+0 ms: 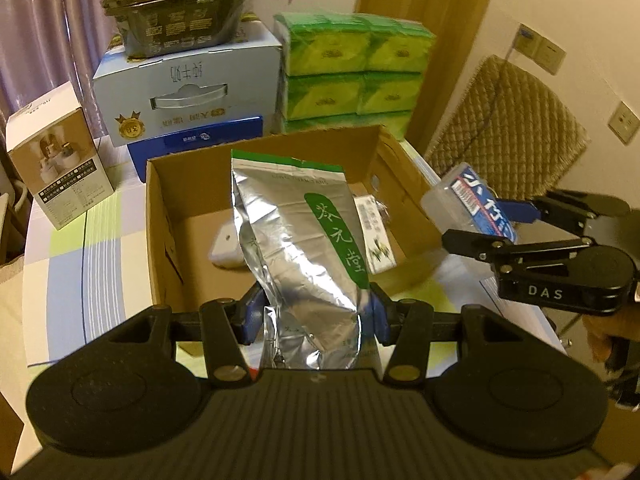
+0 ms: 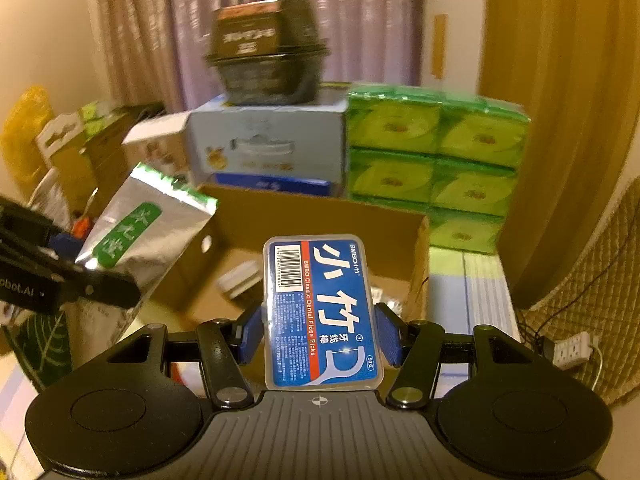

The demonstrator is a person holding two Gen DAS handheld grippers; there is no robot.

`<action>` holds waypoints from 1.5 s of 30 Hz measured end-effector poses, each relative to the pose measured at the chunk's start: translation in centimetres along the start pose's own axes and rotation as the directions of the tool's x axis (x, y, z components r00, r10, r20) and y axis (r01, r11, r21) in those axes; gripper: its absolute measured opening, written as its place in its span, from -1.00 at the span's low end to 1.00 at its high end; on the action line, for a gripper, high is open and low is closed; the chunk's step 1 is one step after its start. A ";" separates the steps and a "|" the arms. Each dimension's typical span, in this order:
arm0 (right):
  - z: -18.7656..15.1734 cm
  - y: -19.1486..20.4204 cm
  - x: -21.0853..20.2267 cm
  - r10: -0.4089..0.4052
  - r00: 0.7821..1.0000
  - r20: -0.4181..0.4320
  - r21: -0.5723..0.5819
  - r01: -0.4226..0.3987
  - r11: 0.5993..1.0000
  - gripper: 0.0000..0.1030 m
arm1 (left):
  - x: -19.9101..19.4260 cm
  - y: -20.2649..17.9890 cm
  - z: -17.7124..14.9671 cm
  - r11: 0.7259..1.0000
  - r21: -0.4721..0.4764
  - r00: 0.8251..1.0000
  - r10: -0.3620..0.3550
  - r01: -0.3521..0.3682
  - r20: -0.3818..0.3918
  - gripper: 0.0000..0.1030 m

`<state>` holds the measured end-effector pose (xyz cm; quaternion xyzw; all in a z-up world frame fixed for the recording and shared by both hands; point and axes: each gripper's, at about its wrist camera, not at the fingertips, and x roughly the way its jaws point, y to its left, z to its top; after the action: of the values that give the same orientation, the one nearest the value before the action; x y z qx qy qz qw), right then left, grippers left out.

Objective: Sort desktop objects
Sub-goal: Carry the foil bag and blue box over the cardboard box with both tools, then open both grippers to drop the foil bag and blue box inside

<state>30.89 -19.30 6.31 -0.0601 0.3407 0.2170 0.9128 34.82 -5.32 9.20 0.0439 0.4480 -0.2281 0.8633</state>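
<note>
The counter [image 1: 68, 256], under a pale checked cloth, carries a stack of green tissue packs [image 1: 352, 72] and a light blue carton [image 1: 188, 92] at the back, with a dark lidded bowl [image 1: 176, 12] on top of the carton. In front of them sits an open cardboard box [image 1: 168, 200] — a white flat object [image 1: 226, 246] and a small printed packet [image 1: 376, 236] lie on its floor. A small white product box [image 1: 60, 156] stands upright to the left of the cardboard box.

The left gripper [image 1: 316, 312] is clamped on the lower part of a silver foil pouch [image 1: 304, 248] with a green label, holding it upright above the near edge of the cardboard box. The right gripper [image 2: 320, 332] is closed on a clear plastic dental floss pick case [image 2: 322, 308] with a blue label — held lengthwise between the blue pads [image 2: 390, 334], above the counter at the right side of the cardboard box.
</note>
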 end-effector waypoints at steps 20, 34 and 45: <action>2.1 -2.6 7.6 -0.002 0.999 -0.035 0.036 0.003 0.999 0.07 | 7.6 3.3 4.3 0.995 -0.095 0.999 -0.005 0.000 -0.049 -0.10; 1.9 -4.2 10.8 -0.002 0.999 -0.054 0.066 0.005 0.998 0.07 | 11.2 5.5 6.0 0.974 -0.226 1.000 -0.025 0.022 -0.010 0.00; 2.0 -3.7 11.1 0.039 0.998 -0.051 0.106 -0.034 0.994 0.08 | 9.6 5.2 4.0 0.981 -0.192 0.999 -0.012 0.021 0.049 0.09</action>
<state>41.19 -18.19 0.45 -0.0116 0.3769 0.2138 0.9012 44.80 -5.22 3.29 -0.0489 0.4478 -0.1920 0.8719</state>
